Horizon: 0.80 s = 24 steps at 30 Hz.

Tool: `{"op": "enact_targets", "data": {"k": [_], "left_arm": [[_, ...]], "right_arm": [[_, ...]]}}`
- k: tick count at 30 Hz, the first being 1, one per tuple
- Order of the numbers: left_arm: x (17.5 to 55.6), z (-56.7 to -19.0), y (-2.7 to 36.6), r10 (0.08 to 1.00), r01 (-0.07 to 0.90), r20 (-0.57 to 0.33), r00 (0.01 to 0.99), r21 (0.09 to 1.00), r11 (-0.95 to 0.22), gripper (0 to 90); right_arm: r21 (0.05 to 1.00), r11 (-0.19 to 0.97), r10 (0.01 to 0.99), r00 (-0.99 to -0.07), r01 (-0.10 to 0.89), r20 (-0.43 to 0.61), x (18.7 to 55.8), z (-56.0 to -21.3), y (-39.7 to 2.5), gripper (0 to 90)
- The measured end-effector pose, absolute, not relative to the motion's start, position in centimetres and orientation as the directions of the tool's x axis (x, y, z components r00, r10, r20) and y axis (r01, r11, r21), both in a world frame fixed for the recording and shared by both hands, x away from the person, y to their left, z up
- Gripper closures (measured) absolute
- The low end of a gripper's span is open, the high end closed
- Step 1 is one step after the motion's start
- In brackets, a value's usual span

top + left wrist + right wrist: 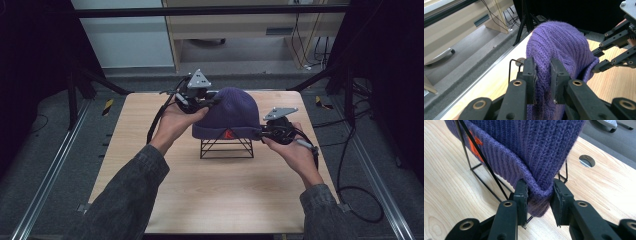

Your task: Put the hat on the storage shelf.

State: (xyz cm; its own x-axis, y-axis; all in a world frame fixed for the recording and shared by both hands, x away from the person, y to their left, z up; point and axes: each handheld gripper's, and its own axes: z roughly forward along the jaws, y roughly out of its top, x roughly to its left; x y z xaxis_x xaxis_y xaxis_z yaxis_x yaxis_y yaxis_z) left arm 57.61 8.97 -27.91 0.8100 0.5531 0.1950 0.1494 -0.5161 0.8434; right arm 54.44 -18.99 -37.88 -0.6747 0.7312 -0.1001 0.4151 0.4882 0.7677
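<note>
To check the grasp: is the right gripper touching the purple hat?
Touching. The right gripper view shows the right gripper pinching the folded brim of the purple hat.

Bare table [220,195] all around; only wire stand [226,148] under beanie [231,114].

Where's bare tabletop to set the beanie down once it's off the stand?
Widest free patch: the table between the wire stand and the near edge, between the forearms. Narrower strips along both side edges. Crowded mid-table: left gripper and right gripper both grip the beanie.
</note>
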Motion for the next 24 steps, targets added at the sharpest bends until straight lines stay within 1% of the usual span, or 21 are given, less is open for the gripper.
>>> {"op": "enact_targets", "data": {"k": [6,17,21,24], "left_arm": [[57.6,-28.4,9.2,0.554,0.160,0.186,0.811,0.841,-0.517,76.3],[57.5,-29.4,9.0,0.547,0.166,0.181,0.817,0.836,-0.523,76.4],[57.4,-29.6,9.0,0.553,0.177,0.165,0.817,0.841,-0.511,76.5],[57.3,-29.6,9.1,0.551,0.174,0.169,0.817,0.840,-0.514,76.5]], "right_arm": [[0.756,0.504,0.727,-0.678,0.418,-0.110,54.6,-38.2,-18.8,67.3],[0.751,0.495,0.730,-0.677,0.437,-0.087,54.6,-39.6,-18.5,66.8],[0.747,0.500,0.730,-0.677,0.438,-0.092,54.6,-39.6,-18.4,66.7],[0.749,0.501,0.727,-0.680,0.435,-0.091,54.5,-39.6,-18.4,66.6]]}}
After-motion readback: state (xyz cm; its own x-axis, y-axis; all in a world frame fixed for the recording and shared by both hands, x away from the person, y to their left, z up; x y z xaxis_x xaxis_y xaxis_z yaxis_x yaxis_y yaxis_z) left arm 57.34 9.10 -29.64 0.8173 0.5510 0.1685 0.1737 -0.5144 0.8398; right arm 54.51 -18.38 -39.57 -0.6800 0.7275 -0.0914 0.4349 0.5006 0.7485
